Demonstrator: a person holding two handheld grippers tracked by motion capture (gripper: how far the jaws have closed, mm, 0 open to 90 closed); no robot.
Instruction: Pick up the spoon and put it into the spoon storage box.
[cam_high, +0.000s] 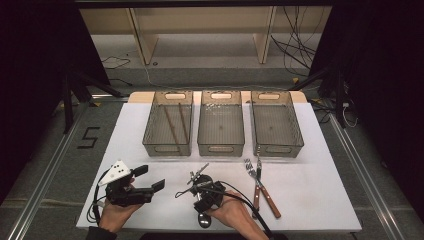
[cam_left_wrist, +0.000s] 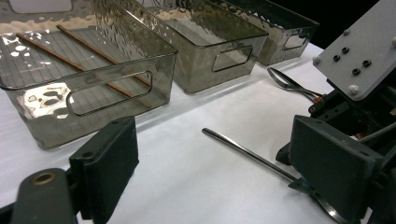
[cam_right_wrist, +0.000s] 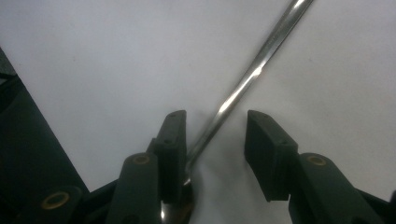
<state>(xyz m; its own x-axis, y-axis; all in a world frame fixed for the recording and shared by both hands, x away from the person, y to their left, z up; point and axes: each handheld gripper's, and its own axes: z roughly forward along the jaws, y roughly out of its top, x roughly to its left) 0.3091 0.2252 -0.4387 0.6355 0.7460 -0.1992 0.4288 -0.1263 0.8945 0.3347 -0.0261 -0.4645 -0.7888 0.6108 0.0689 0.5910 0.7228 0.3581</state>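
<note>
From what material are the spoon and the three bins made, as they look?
The spoon looks like polished metal, probably steel: its handle gives bright mirror-like streaks. The three bins look like smoky transparent plastic with a rippled, glossy surface; the two sticks inside one show through its wall.

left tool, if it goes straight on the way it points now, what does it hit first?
Probably the right tool, close ahead on its right side and standing over the spoon on the white table. Slightly further left, it would reach the front wall of the chopstick bin instead. Depth is hard to judge.
</note>
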